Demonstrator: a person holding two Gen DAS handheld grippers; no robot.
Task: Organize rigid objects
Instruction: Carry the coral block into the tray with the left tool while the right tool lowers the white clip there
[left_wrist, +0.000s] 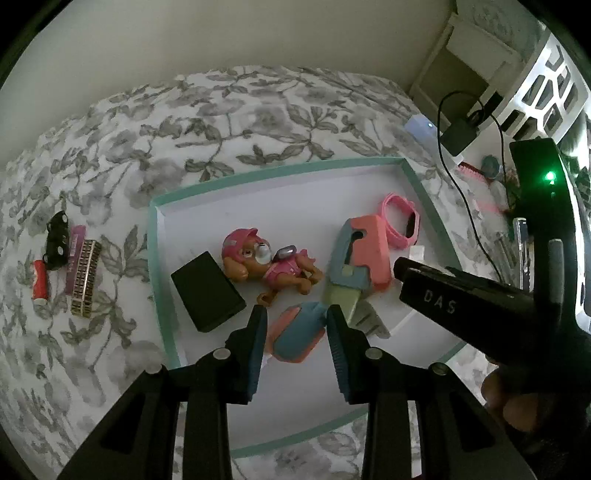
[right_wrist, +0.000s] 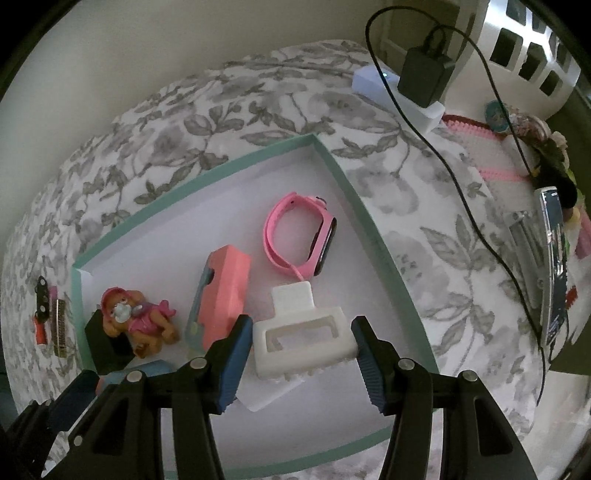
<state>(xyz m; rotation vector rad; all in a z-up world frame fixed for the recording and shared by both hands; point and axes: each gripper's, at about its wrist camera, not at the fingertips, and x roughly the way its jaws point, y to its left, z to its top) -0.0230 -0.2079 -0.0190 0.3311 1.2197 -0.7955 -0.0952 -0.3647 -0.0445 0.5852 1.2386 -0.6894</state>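
two grips could both slip from here. through my left wrist view, the left gripper (left_wrist: 297, 325) has its jaws narrowly apart around a small pink-and-blue toy (left_wrist: 295, 334) lying in the teal-rimmed tray (left_wrist: 162, 295); the pads sit at its sides, but i cannot tell if they truly press. its rounded shell could squirt out forward toward the pup figure (left_wrist: 269, 266) just beyond my fingertips.

through my right wrist view, the right gripper (right_wrist: 297, 354) stands moderately open, pads flanking a white hair claw (right_wrist: 299, 343); the right pad looks to touch its end, the left sits just beside. squeezing may spring the claw open or twist it sideways against the pink block (right_wrist: 221, 295) off my left finger.
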